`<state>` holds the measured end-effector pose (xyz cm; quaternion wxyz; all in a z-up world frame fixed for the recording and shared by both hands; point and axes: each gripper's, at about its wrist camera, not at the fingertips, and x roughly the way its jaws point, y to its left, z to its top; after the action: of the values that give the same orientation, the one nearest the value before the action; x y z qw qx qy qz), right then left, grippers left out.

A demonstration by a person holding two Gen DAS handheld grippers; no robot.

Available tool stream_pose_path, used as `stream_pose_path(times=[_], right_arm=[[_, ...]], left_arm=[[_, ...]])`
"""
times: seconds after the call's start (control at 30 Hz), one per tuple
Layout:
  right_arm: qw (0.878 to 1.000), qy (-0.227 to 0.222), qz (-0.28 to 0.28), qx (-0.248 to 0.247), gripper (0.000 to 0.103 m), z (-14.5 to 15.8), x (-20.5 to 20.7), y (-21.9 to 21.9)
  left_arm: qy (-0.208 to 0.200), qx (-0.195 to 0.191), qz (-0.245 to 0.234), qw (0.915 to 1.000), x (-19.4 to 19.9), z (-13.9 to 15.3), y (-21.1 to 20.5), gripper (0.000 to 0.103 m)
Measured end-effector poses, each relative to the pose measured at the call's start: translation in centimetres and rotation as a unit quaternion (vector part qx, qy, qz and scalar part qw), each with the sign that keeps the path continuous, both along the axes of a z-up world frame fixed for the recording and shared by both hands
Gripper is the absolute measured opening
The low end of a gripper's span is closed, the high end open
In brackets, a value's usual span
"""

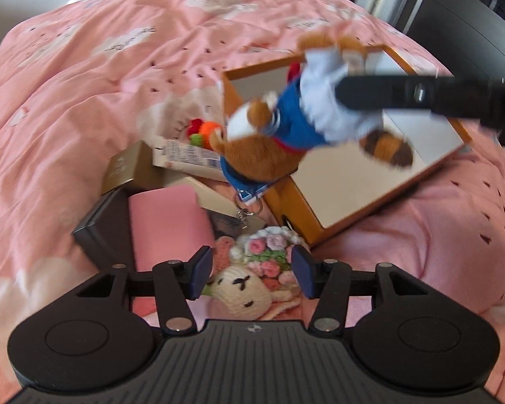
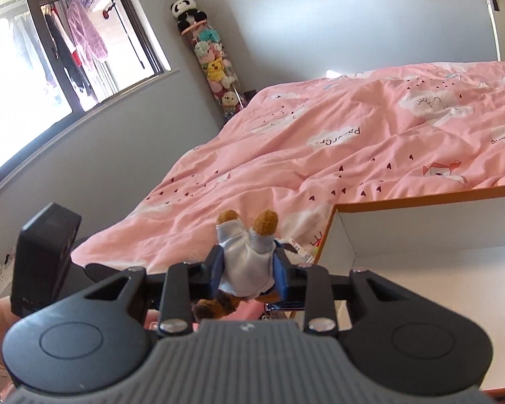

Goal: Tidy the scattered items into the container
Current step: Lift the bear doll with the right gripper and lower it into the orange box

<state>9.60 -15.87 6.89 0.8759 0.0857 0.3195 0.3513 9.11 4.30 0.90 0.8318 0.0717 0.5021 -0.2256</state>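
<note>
The right gripper (image 2: 249, 274) has its jaws clamped on a brown plush toy (image 1: 279, 128) by its white trousers, hanging head-down over the orange-rimmed box (image 1: 380, 175). The left gripper (image 1: 251, 272) has its jaws wide, straddling a crocheted bunny (image 1: 242, 289), seemingly untouched, on the pink bed (image 1: 101, 84).

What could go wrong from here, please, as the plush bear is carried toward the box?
The right gripper pinches the plush bear only by its trousers, so it may slip out short of the box. Its dangling keyring clip could snag the box rim or the stacked cartons.
</note>
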Motion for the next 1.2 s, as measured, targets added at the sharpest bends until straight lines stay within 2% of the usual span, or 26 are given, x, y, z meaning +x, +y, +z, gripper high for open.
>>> stream_pose_path(times=[0.17,0.33,0.47,0.63,0.7,0.8,0.83,0.9,1.1,1.13,1.2], right_arm=[[0.999,-0.001,-0.028,0.019,0.033,0.8,0.2,-2.6],[0.998,-0.001,-0.057,0.031,0.033,1.4,0.6,-5.1],[0.996,-0.008,-0.08,0.026,0.033,1.8,0.7,-6.5],[0.995,-0.008,-0.099,0.013,0.033,1.7,0.7,-7.5],[0.995,-0.003,-0.104,0.008,0.028,1.2,0.9,-7.7],[0.994,0.009,-0.107,0.009,0.008,0.4,1.2,-8.0],[0.994,0.013,-0.109,0.01,0.001,0.1,1.3,-8.2],[0.993,0.024,-0.11,0.017,0.001,-0.3,1.4,-8.6],[0.993,0.045,-0.104,-0.011,0.003,-1.5,2.1,-8.3],[0.993,0.05,-0.104,-0.014,0.006,-1.7,2.3,-8.3],[0.993,0.059,-0.103,-0.026,0.008,-2.3,2.7,-8.1]], left_arm=[[0.011,0.045,-0.059,0.9972,-0.2,-1.9,-1.8,0.062],[0.019,0.101,-0.12,0.9875,-0.5,-3.6,-3.0,0.062],[0.031,0.137,-0.154,0.978,-0.2,-5.0,-3.5,0.062],[0.043,0.187,-0.209,0.9589,0.1,-6.7,-4.6,0.065],[0.056,0.201,-0.215,0.9541,0.4,-7.6,-4.8,0.069],[0.058,0.223,-0.222,0.9474,0.4,-9.0,-5.1,0.067],[0.054,0.226,-0.221,0.9472,0.2,-9.2,-5.1,0.065],[0.046,0.223,-0.216,0.9496,-0.1,-8.8,-4.9,0.059],[0.048,0.165,-0.158,0.9724,0.4,-6.3,-3.2,0.044],[0.048,0.155,-0.148,0.9757,0.5,-5.8,-2.9,0.04],[0.045,0.136,-0.128,0.9815,0.6,-4.7,-2.3,0.038]])
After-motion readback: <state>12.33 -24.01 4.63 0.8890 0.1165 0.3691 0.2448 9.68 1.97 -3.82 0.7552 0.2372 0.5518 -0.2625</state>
